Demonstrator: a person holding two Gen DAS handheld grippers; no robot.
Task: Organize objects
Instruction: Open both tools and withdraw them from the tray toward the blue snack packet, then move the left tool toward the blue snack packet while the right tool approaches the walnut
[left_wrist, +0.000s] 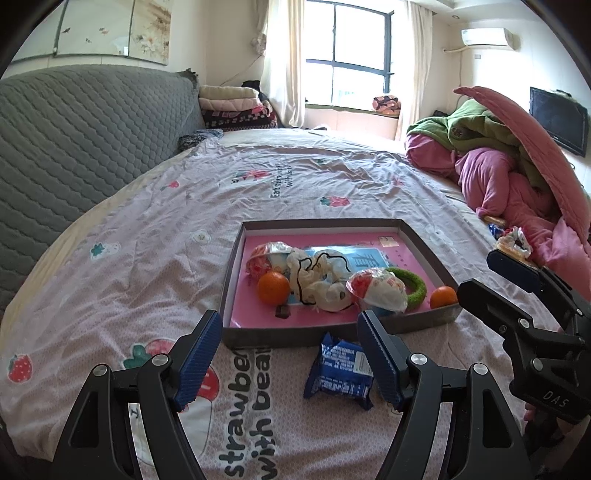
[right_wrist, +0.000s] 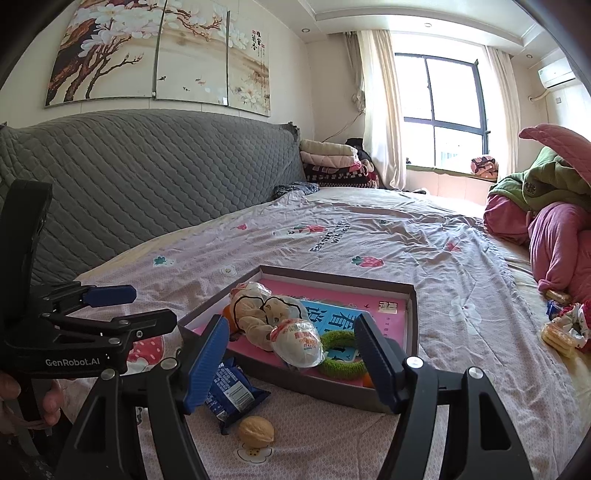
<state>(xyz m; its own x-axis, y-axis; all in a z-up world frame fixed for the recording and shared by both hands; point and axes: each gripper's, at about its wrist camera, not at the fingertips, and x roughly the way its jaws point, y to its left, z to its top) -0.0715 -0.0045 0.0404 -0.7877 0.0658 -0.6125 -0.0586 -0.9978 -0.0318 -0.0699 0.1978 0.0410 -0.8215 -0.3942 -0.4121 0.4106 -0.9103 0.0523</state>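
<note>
A shallow grey box (left_wrist: 332, 334) (right_wrist: 332, 386) with a pink floor lies on the bed. Inside are two oranges (left_wrist: 273, 288) (left_wrist: 443, 297), a cloth toy (left_wrist: 317, 277) (right_wrist: 258, 314), a wrapped snack (left_wrist: 376, 290) (right_wrist: 295, 341) and a green ring (left_wrist: 415, 286) (right_wrist: 340, 363). A blue snack packet (left_wrist: 340, 369) (right_wrist: 229, 387) lies on the sheet just in front of the box, with a walnut (right_wrist: 256, 431) beside it. My left gripper (left_wrist: 288, 315) (right_wrist: 151, 306) hovers open over the packet, holding nothing. My right gripper (right_wrist: 291, 320) (left_wrist: 480, 275) is open and empty above the box's near right corner.
A heap of pink and green bedding (left_wrist: 498, 166) fills the bed's right side, with loose snacks (right_wrist: 561, 332) (left_wrist: 513, 240) at its foot. The grey quilted headboard (left_wrist: 74, 140) bounds the left, and folded blankets (left_wrist: 236, 107) sit beyond it. A person's hand (right_wrist: 51, 402) holds the left gripper.
</note>
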